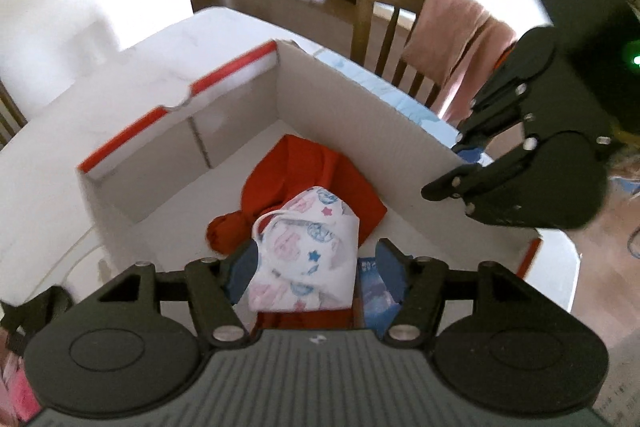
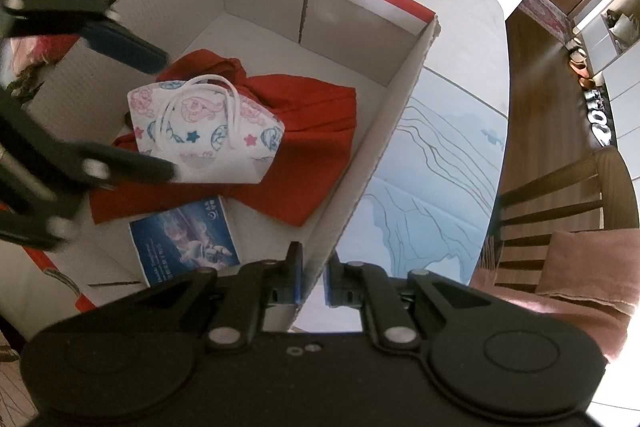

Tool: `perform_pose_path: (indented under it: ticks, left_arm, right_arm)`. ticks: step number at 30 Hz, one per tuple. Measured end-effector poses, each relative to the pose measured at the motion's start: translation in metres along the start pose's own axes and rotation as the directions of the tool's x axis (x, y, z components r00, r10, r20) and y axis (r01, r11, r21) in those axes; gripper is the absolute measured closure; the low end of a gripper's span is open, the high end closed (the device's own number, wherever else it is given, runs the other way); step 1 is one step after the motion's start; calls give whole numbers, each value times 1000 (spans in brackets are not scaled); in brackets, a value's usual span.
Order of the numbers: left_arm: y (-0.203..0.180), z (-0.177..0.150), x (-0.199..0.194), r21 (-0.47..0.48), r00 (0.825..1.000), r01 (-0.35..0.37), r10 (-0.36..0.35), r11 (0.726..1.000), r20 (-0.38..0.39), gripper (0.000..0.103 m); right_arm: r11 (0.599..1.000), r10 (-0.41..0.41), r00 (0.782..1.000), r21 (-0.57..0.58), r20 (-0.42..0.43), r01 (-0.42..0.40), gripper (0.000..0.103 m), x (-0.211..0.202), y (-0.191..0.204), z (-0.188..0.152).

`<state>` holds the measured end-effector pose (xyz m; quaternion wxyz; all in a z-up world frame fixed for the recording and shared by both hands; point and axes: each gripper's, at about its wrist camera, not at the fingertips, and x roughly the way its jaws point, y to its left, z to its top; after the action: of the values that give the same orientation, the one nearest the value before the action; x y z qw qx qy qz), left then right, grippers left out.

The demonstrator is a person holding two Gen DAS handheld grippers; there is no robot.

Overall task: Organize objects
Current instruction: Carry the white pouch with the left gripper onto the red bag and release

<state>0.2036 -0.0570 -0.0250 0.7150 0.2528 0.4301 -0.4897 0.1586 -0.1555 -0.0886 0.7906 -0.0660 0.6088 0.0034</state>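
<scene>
right wrist view, right gripper [image 2: 312, 277] pinching box wall [image 2: 384, 131], chair [image 2: 560, 195] beyond

patterned face mask [image 2: 208, 131] lies on red cloth [image 2: 304, 147] inside cardboard box [image 2: 384, 131].

Your box [image 2: 256, 7] sits on the surface [image 2: 472, 7]. In it, the mask [image 2: 208, 135] lies on the cloth [image 2: 312, 163], with the packet [image 2: 184, 239] on the box floor just beside the cloth, nearer you. A mat [image 2: 432, 155] lies on the surface right of the box, a chair [image 2: 560, 195] beyond it.
</scene>
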Motion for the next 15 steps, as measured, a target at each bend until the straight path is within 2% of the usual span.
perform_pose_path:
  ticks: [8,15]
  left_arm:
    - [37,-32,-55,-119,996,-51,58,992,61,39]
    - [73,-74,-89,-190,985,-155,167,969,47,39]
  right_arm:
    - [1000,-2,1000,-2,-4,2,94,0,0,1]
    - [1000,-6,1000,-4,-10,6,94,1,0,1]
